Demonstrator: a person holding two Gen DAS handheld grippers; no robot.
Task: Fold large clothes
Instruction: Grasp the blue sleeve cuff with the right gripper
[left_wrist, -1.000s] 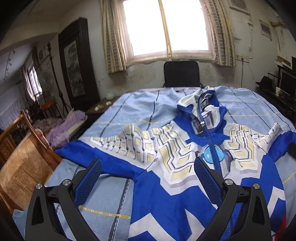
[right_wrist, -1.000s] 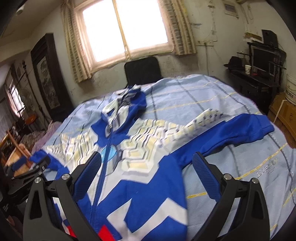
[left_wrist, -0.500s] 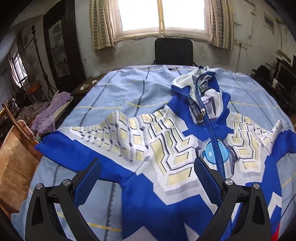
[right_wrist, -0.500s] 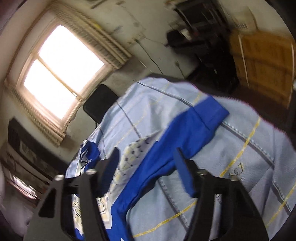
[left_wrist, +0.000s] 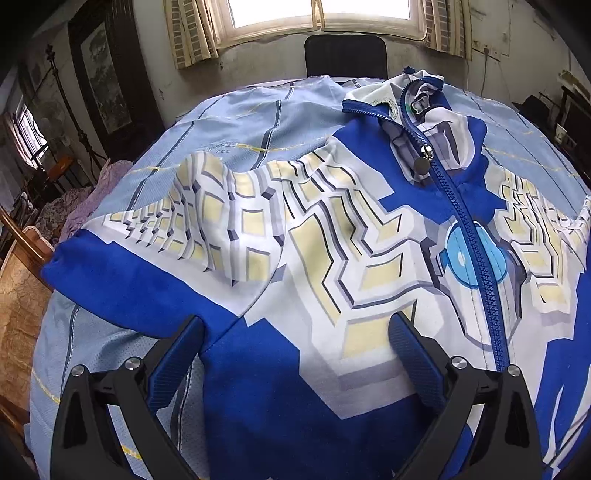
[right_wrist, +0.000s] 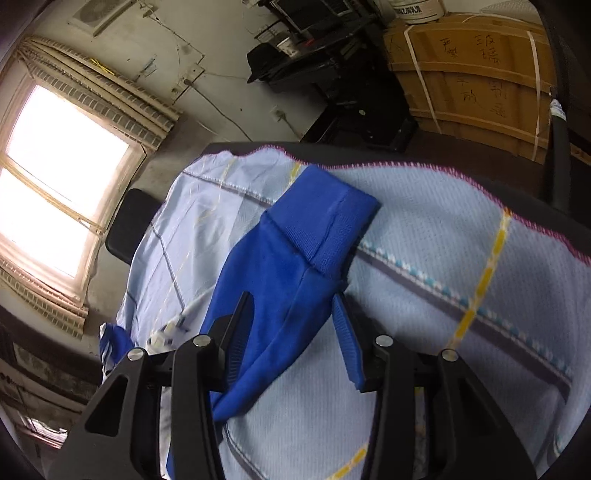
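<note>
**Jacket laid flat, right claw straddling the sleeve end**

Left claw (left_wrist: 295, 332): jaws spread wide, holding nothing, poised low over the jacket (left_wrist: 332, 258) near the armpit seam, where the blue sleeve (left_wrist: 122, 280) meets the body. One finger sits over the sleeve's lower edge, the other over the chest panel. Whether the tips touch the fabric I cannot tell.

Right claw (right_wrist: 291, 325): jaws partly apart, one on each side of the other sleeve (right_wrist: 273, 295), just short of the ribbed cuff (right_wrist: 321, 221). The fabric lies between the fingers, not yet pinched as far as I can see.

The jacket lies face up, spread on a light blue sheet (left_wrist: 229, 122) that covers the desk, zipper (left_wrist: 465, 221) closed most of the way, collar towards the window (left_wrist: 321, 11) at the far end. A black chair (left_wrist: 345, 55) stands beyond the collar.

Handling, as I judge it: thin, soft, light knit, no stiffness. It should drape and sag from any single hold and may slide on the sheet. The cuff is thicker and ribbed, so a firmer bite there. Good holds: the cuff or the sleeve just behind it for the right claw, the shoulder or armpit seam for the left. The sheet beneath is loose too; a deep pinch risks taking it along.
</note>
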